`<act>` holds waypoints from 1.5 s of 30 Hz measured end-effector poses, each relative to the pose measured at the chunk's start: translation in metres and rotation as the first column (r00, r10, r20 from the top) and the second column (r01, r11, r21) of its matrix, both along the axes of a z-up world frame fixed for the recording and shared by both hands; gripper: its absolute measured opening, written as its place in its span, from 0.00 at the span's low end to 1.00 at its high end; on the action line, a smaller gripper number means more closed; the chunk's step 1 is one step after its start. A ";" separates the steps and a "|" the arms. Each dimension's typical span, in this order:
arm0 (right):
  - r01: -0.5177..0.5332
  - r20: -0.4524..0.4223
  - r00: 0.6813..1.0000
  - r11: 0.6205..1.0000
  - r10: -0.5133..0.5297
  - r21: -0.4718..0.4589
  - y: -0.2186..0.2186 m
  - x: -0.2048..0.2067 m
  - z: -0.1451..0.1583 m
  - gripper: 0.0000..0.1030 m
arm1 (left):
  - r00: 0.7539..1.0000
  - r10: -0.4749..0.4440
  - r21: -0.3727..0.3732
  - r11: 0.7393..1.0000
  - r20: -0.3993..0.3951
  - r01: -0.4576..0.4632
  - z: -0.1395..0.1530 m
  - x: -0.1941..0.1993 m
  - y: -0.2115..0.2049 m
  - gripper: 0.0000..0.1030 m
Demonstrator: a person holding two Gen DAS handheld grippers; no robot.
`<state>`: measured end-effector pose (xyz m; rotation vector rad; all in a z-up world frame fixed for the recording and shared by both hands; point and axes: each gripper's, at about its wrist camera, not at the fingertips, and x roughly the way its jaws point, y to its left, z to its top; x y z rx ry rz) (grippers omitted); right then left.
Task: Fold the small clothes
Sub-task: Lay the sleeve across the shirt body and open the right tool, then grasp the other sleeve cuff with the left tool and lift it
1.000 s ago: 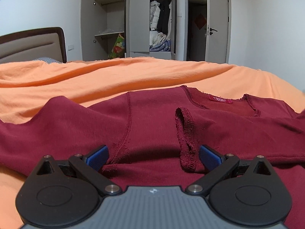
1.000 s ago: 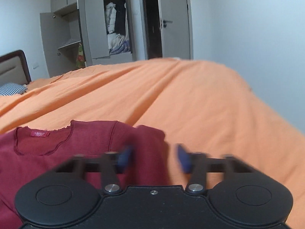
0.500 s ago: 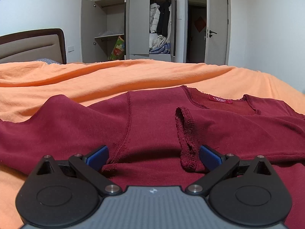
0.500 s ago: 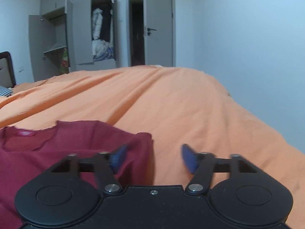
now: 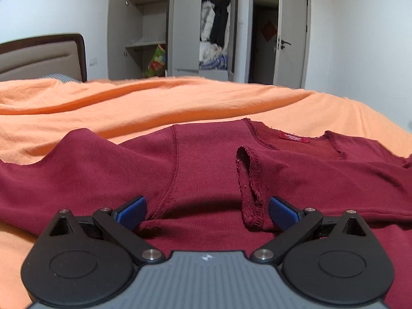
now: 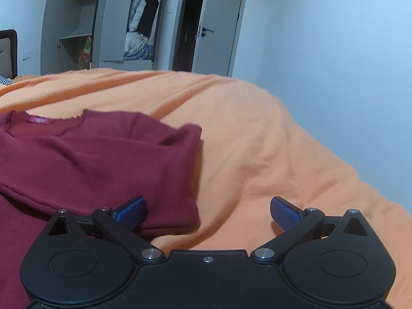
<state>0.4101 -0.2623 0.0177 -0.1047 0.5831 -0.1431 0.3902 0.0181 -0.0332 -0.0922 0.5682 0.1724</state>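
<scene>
A dark red long-sleeved top (image 5: 206, 164) lies on the orange bedspread (image 5: 154, 108), neck label facing up. One sleeve is folded across the chest, its frayed cuff (image 5: 251, 193) standing up just inside my left gripper (image 5: 207, 209), which is open and low over the cloth. In the right wrist view the top's folded right shoulder and side (image 6: 103, 164) lie at the left. My right gripper (image 6: 207, 209) is open at that edge, its left finger (image 6: 131, 209) against the cloth and its right finger (image 6: 284, 212) over bare bedspread.
The orange bedspread (image 6: 257, 141) runs on to the right and drops off at the bed's edge. A headboard (image 5: 43, 56) stands at the far left. Beyond the bed are an open grey wardrobe (image 5: 180, 25) with clothes inside and an open door (image 5: 291, 36).
My right gripper has opened wider and swung right along the top's edge, then back a little. The left gripper has barely moved and stays open over the cuff.
</scene>
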 end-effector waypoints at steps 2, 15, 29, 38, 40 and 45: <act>-0.019 0.020 1.000 0.999 0.018 0.026 0.002 -0.012 0.009 0.99 | 1.000 0.001 -0.033 0.999 0.001 -0.001 0.012 -0.012 0.006 1.00; -0.290 0.009 0.956 0.935 0.294 0.206 0.068 -0.082 0.037 0.99 | 0.914 0.406 -0.019 0.914 -0.009 -0.406 0.057 -0.097 0.161 1.00; -0.347 -0.035 0.932 0.917 0.360 0.195 0.115 -0.101 0.019 0.99 | 0.741 0.667 0.060 0.739 0.078 -0.672 0.076 -0.115 0.315 0.99; -0.333 -0.057 0.935 0.924 0.349 0.190 0.115 -0.102 0.016 0.99 | 0.729 0.683 0.083 0.725 0.048 -0.684 0.072 -0.096 0.321 0.12; -0.333 -0.058 0.935 0.924 0.349 0.190 0.115 -0.103 0.016 0.99 | 0.730 0.680 0.067 0.727 0.067 -0.683 0.075 -0.100 0.322 0.07; -0.333 -0.055 0.935 0.923 0.350 0.194 0.115 -0.103 0.016 0.99 | 0.750 0.640 0.006 0.760 0.164 -0.650 0.101 -0.113 0.315 0.05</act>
